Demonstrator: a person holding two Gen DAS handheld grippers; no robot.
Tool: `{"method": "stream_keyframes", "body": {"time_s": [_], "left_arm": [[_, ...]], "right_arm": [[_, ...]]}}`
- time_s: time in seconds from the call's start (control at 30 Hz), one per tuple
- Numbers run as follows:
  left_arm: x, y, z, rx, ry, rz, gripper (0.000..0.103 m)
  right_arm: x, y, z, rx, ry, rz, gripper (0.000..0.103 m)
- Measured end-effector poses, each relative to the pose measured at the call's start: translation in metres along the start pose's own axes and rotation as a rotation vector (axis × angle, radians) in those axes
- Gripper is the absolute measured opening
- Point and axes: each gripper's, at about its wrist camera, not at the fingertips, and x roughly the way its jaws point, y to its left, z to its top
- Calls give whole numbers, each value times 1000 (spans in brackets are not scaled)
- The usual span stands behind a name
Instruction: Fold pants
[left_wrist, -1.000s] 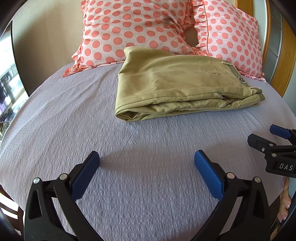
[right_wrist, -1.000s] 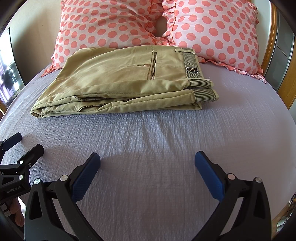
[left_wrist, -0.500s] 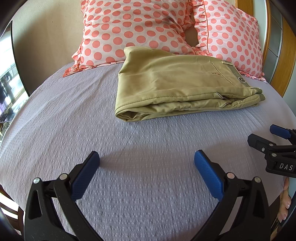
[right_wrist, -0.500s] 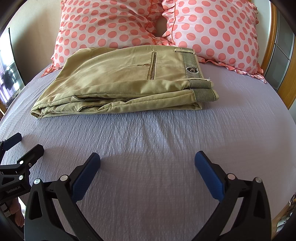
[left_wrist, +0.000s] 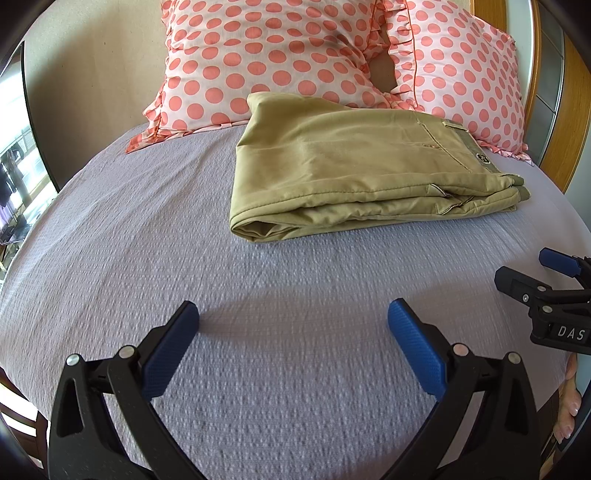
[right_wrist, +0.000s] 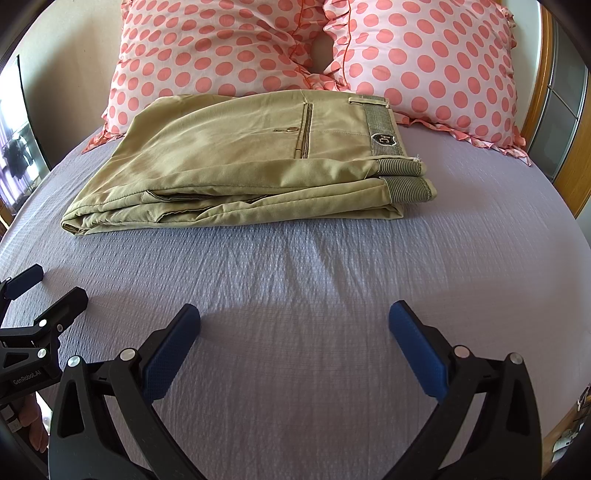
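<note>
Khaki pants (left_wrist: 354, 170) lie folded in a flat stack on the lilac bed sheet (left_wrist: 258, 295), far end resting against the pillows; they also show in the right wrist view (right_wrist: 240, 173), waistband to the right. My left gripper (left_wrist: 293, 317) is open and empty, hovering over bare sheet well short of the pants. My right gripper (right_wrist: 295, 319) is open and empty too, also short of the pants. Each gripper shows at the edge of the other's view: the right gripper (left_wrist: 532, 273) and the left gripper (right_wrist: 48, 291).
Two pink polka-dot pillows (right_wrist: 221, 48) (right_wrist: 436, 62) lean at the head of the bed behind the pants. A wooden bed frame (right_wrist: 569, 177) runs along the right. A wall (left_wrist: 92, 74) stands at the left.
</note>
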Motion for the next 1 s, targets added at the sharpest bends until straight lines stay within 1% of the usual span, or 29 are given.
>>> {"method": "stream_keyframes", "body": {"time_s": [1.0], "left_arm": [[2, 3, 1, -4, 5, 0, 101]], "right_arm": [[0, 0, 0, 0, 0, 0, 102]]}}
